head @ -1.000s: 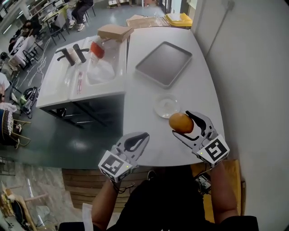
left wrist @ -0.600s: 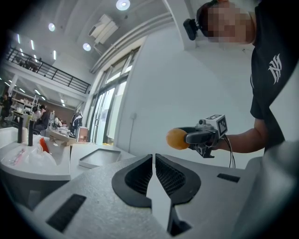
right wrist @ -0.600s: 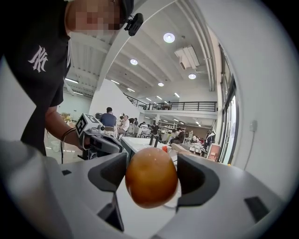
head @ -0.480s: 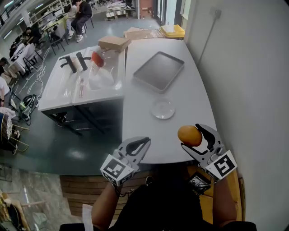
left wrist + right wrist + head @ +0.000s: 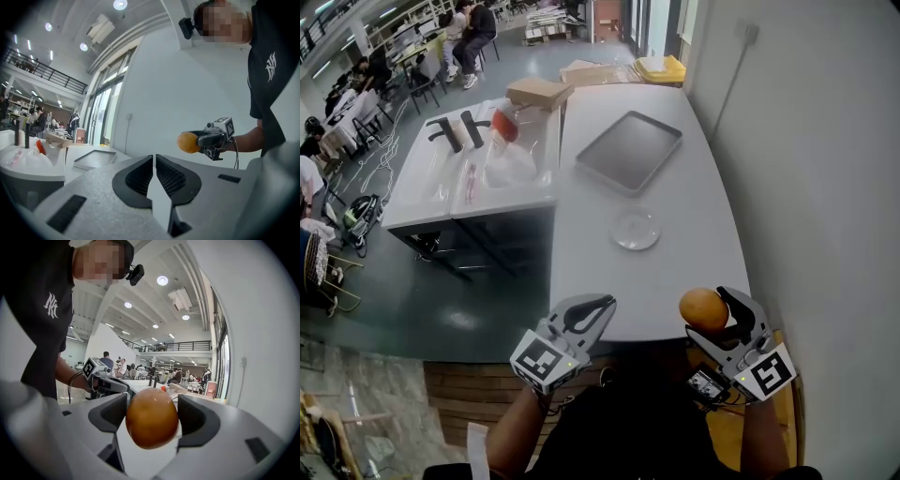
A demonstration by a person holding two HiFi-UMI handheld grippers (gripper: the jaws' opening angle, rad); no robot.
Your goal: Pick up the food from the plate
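Only its own view shows the left gripper [image 5: 154, 157] with fingers [image 5: 137, 176] closed, empty; the right gripper [image 5: 152, 403] clamps the food [image 5: 151, 420].

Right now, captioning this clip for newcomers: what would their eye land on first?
The orange, egg-shaped food clamped in the right gripper, near the white table's front right corner. Next, the clear plate sitting bare mid-table, with a grey tray beyond it. The left gripper is shut on nothing.
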